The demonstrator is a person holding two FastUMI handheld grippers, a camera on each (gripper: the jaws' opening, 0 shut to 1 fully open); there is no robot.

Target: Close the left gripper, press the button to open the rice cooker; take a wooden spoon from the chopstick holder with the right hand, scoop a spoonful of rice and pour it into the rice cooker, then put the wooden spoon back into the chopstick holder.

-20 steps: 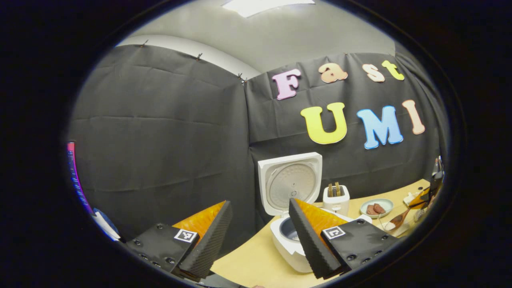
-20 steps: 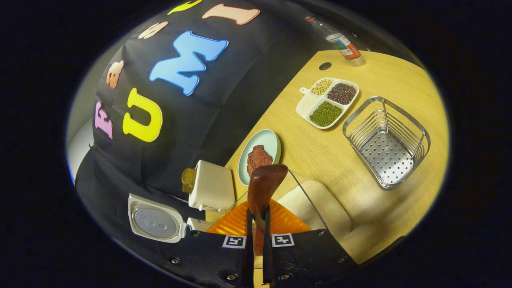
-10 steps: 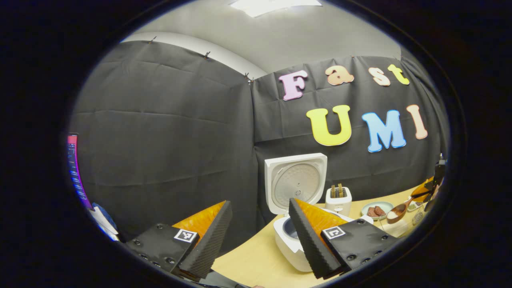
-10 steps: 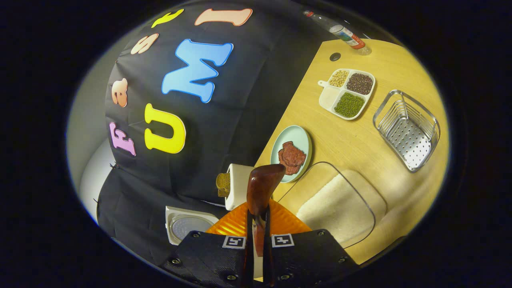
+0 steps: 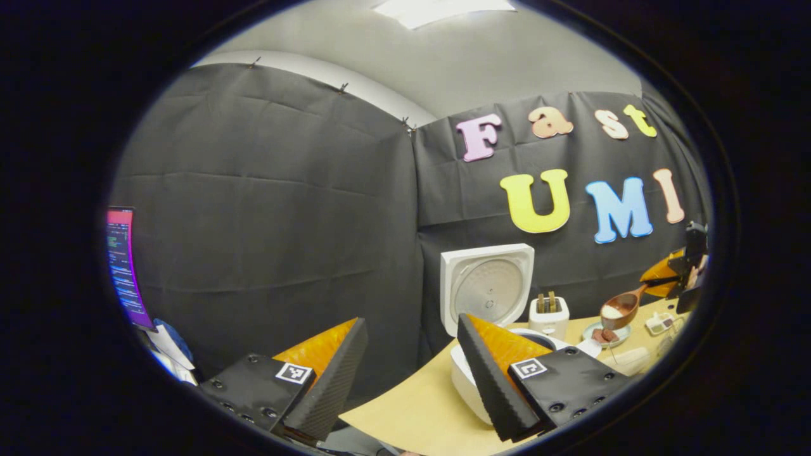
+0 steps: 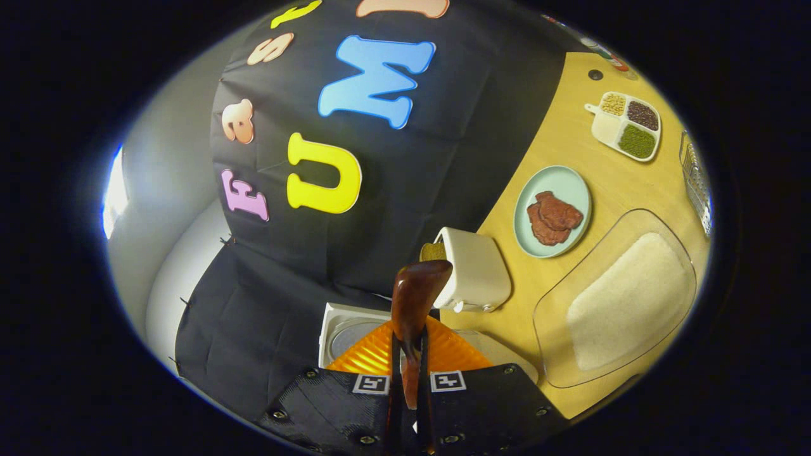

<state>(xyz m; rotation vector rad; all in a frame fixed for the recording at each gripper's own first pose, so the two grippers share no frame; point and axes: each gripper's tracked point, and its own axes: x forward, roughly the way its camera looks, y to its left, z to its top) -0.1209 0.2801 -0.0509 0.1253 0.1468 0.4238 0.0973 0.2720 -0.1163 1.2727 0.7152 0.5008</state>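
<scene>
- Wooden spoon (image 6: 415, 297): your right gripper (image 6: 405, 386) is clamped on its handle, both fingers pressing it. The long axis runs straight forward from the fingers. In the left gripper view the bowl (image 5: 618, 310) carries a white heap of rice and sits roughly level.
- Rice cooker (image 5: 485, 291): it stands at the back edge of the tabletop (image 6: 557, 145), against the booth wall, with its lid upright and open. The pot mouth is partly behind your left gripper's finger, so I cannot tell what is in it.
- Key relation: in the left gripper view the loaded bowl hangs above the tabletop to the right of the cooker, past the toaster (image 5: 549, 313) and over the plate (image 5: 605, 334). The pot lies leftward and lower than the spoon. Your right hand is the nearer one to the work, and it holds the tool.
- Rice tray (image 6: 624, 301): clear, rice spread inside, towards the front edge of the tabletop.
- Left gripper (image 5: 412, 380): its fingers stand wide apart and hold nothing. It hovers off the front left corner of the tabletop, pointing at the cooker.
- Judgement: you need to carry the spoon leftward, level, until its bowl is over the pot, then roll your wrist to tip it. Early tilt would spill rice on the toaster.
- Chopstick holder (image 6: 696, 180): a wire basket at the right edge of the tabletop, awaiting the spoon.
</scene>
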